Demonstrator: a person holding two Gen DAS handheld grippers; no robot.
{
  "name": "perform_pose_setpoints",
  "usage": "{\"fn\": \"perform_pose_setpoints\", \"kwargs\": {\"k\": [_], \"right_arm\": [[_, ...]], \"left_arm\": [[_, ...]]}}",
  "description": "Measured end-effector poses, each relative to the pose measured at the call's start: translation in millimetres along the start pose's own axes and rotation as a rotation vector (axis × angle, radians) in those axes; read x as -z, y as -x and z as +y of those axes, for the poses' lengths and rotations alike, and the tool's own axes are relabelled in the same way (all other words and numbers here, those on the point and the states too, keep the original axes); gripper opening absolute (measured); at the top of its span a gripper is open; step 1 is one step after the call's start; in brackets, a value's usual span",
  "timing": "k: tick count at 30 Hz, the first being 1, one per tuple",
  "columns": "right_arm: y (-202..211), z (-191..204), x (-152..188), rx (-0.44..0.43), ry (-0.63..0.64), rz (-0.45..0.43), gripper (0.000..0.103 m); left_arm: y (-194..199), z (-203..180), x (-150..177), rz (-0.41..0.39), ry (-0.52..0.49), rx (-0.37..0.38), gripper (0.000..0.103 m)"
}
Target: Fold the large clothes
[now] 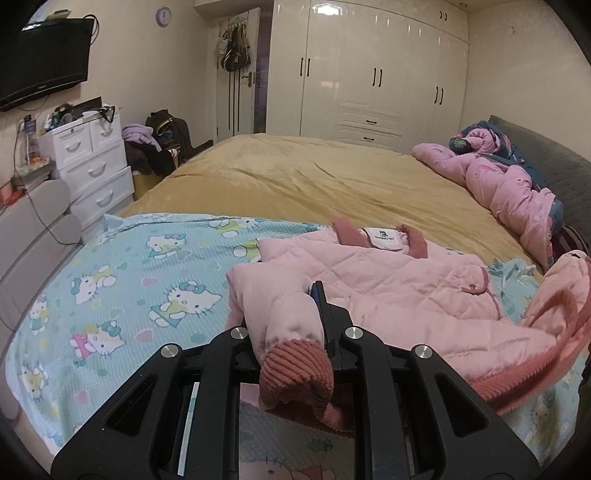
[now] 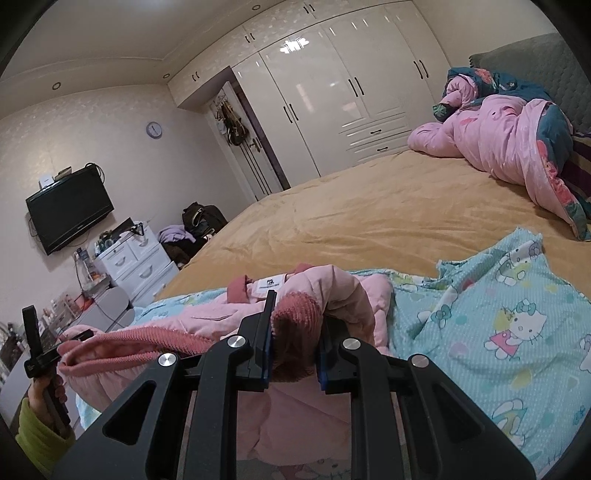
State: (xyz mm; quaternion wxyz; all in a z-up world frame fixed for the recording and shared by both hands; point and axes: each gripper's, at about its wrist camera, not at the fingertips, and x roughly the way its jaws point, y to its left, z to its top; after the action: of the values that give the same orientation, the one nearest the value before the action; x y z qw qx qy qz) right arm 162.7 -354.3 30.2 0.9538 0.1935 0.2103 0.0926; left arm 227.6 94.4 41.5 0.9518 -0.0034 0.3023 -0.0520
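A wide bed (image 1: 295,173) fills the room, spread with a mustard-yellow cover. Over its near end lies a light blue blanket (image 1: 122,288) printed with white cartoon cats wearing bows. At the far right, against a grey padded headboard (image 2: 535,66), a pink and dark blue floral quilt (image 2: 517,147) is heaped in a bundle. Beyond the bed a glossy white wardrobe (image 1: 373,74) with dark handles covers the back wall. Beside it a door (image 1: 236,85) carries several hanging bags. A round clock (image 1: 163,16) hangs on the pale wall, and a dark flat television (image 2: 68,218) is mounted to the left. Under it stands a white chest of drawers (image 1: 92,166) with clutter on top; clothes and a dark bag are piled on the floor next to it.

The pink quilted jacket (image 1: 388,280) lies on the blue blanket, collar towards the wardrobe. A white label (image 1: 384,236) sits inside the collar; its print is too small to read.

The left gripper (image 1: 288,332) is clamped on one sleeve just above its darker ribbed cuff (image 1: 295,373), which droops towards the camera. The right gripper (image 2: 293,347) is clamped on the other ribbed cuff (image 2: 295,314), its blue-padded fingers (image 2: 264,354) pressing both sides. In the right view, a hand (image 2: 48,391) in a green sleeve holds the left gripper's handle.
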Motion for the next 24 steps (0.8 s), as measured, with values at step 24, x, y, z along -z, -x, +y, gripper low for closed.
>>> {"fn": "perform_pose_setpoints", "kwargs": {"k": [24], "right_arm": [[-89, -34, -29, 0.108, -0.039, 0.047, 0.016]], "left_arm": [[-76, 5, -36, 0.044, 0.048, -0.039, 0.012]]}}
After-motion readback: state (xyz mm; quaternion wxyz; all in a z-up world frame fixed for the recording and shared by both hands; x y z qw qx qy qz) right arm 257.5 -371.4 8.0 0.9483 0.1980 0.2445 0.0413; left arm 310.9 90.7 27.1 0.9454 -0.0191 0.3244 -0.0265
